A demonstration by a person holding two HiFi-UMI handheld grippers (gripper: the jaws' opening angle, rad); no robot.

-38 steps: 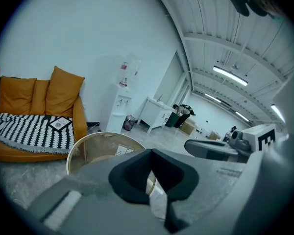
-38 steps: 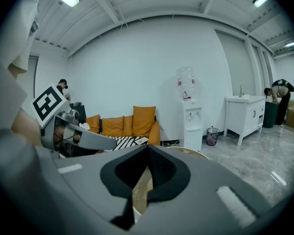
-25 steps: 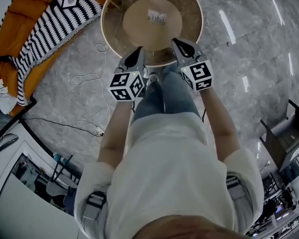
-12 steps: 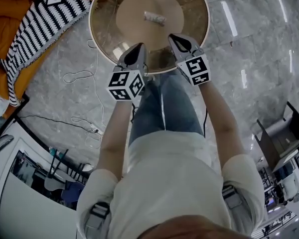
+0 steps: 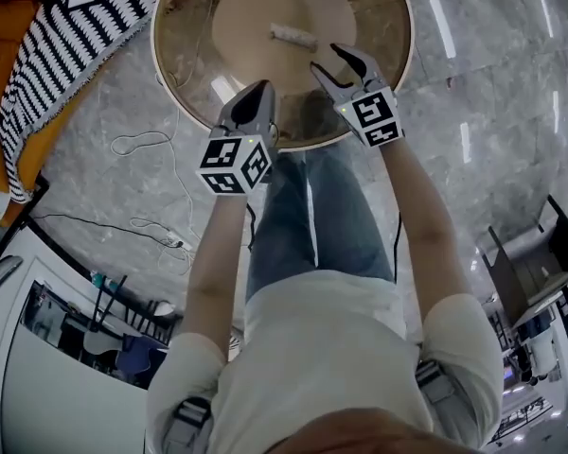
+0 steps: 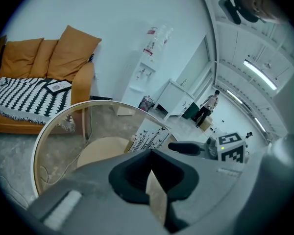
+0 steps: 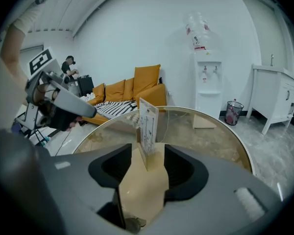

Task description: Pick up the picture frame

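Note:
The picture frame (image 5: 293, 36) is small and pale and stands upright on the round glass table (image 5: 163, 64), over its wooden base. In the right gripper view the frame (image 7: 148, 127) shows its printed face edge-on, straight ahead of the jaws. My right gripper (image 5: 328, 60) hangs over the table's near side, short of the frame. Its jaws are opening and nothing is between them. My left gripper (image 5: 257, 91) is shut and empty, above the table's near rim, left of the right one. From the left gripper view the frame (image 6: 146, 139) appears beyond the shut tips.
An orange sofa with a black-and-white striped blanket (image 5: 66, 36) is left of the table. A white cable (image 5: 142, 145) lies on the grey floor. A water dispenser (image 7: 207, 89), a bin (image 7: 233, 112) and a white cabinet (image 7: 279, 99) line the far wall.
Both grippers have come down and forward over the glass table. The right gripper's jaws, shut before, now stand apart. The left gripper stays shut.

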